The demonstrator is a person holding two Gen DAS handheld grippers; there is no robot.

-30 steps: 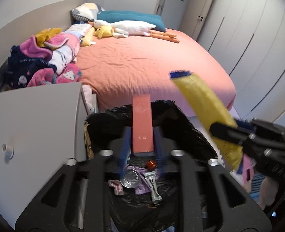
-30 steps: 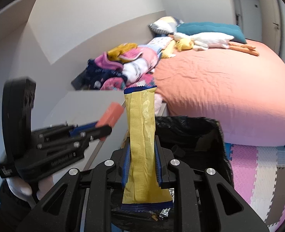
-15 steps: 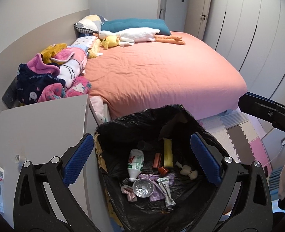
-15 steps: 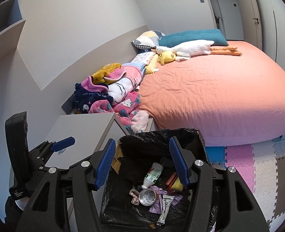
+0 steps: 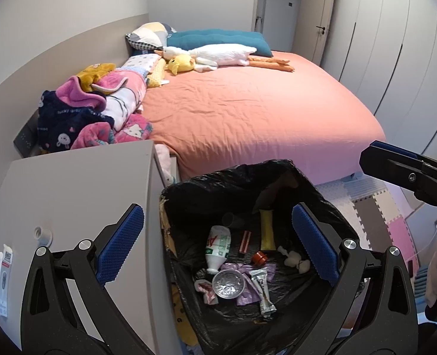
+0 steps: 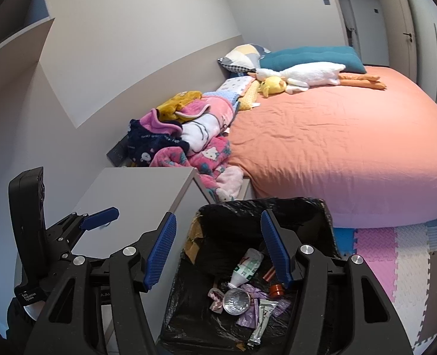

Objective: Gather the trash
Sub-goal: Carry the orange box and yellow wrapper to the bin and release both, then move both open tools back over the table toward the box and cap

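both claws hang empty over the bin, jaws spread wide. left gripper frames the open mouth of the trash bin between its blue pads, and the right gripper does the same from a little further right, its pads apart with nothing between them. in the left wrist view the right gripper shows at the right edge as a dark arm with a blue tip; in the right wrist view the left one shows at the lower left.

inside the black liner lies the collected trash: a white plastic bottle with green print lying on its side, a round foil cup just below it, a silver wrapper beside the cup on crumpled purple wrapping, a small orange-red cap, a red striped stick pack, a yellow pouch leaning against the far side, and a few white lumps to the right.

just left of the bin stands a grey cabinet, its top carrying a small round knob and a white label. on the right the floor is covered with foam puzzle mats in pink, grey and white.

beyond the bin spreads a bed with an orange sheet. a heap of pink and navy clothes sits on its left side. at the far end lie a yellow plush duck, a long white plush goose, a teal pillow and a patterned pillow.
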